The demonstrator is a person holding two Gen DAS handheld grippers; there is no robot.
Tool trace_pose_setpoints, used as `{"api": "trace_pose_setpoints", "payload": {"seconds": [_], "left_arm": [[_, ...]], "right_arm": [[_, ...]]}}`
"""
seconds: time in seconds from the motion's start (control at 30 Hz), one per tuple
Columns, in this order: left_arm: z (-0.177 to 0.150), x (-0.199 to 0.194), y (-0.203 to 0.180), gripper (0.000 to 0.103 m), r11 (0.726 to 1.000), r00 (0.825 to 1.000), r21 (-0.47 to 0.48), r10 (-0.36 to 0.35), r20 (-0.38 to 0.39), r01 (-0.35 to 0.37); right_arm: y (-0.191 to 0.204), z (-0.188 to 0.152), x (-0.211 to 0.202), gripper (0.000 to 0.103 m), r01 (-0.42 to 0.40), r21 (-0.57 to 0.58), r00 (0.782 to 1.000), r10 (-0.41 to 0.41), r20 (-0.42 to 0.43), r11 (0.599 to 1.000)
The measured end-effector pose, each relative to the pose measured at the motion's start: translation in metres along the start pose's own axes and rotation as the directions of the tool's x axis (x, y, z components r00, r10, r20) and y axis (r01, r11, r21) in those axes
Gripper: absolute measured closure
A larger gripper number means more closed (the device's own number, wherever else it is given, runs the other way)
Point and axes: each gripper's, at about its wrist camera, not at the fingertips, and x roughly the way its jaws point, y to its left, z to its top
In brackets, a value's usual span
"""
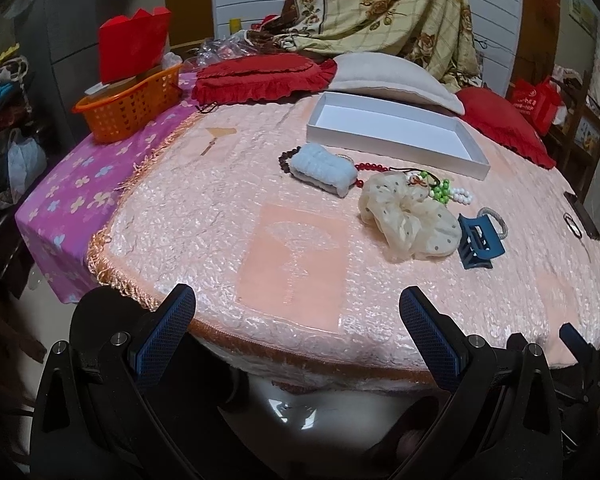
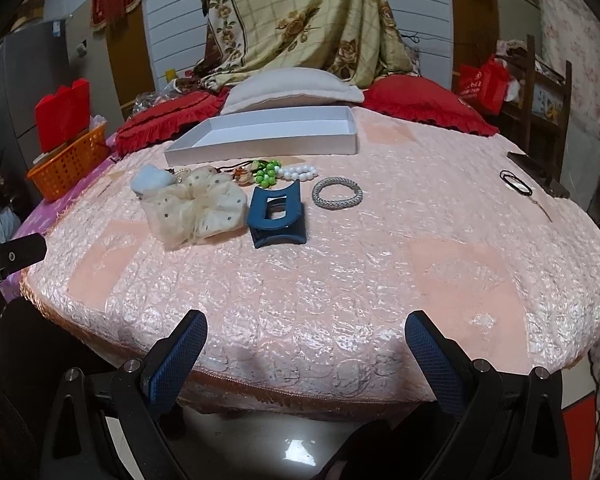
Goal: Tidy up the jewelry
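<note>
step: first pick, none held | left gripper (image 1: pixel 296 312) jaws apart, right gripper (image 2: pixel 306 336) jaws apart, both off bed's near edge | jewelry mid-bed before empty white box (image 2: pixel 352 138) | advice: take silver bracelet (image 2: pixel 337 193) first, lying apart; pinch one rim side, lift clear of blue hair claw (image 2: pixel 277 216).

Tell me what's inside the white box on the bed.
The white box looks empty: the right wrist view shows bare white floor and inner walls. Its near wall hides a strip of floor along the front. All the jewelry, like the silver bracelet, lies outside.
</note>
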Motion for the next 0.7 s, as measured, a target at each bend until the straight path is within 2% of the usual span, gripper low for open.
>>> {"api": "trace_pose_setpoints", "payload": {"seconds": [0.3, 0.7], "left_arm": [[-0.002, 0.005, -0.006, 0.001, 1.000, 1.000, 0.020, -0.013, -0.018, 0.014], [-0.002, 0.020, -0.006, 0.001, 1.000, 0.998, 0.021, 0.005, -0.064, -0.004]], "right_arm": [[-0.010, 0.015, 0.000, 0.004, 0.062, -0.004, 0.997, -0.062, 0.045, 0.998], [-0.008, 0.045, 0.019, 0.004, 0.035, -0.069, 0.999, -0.033, 0.029, 0.997]]}}
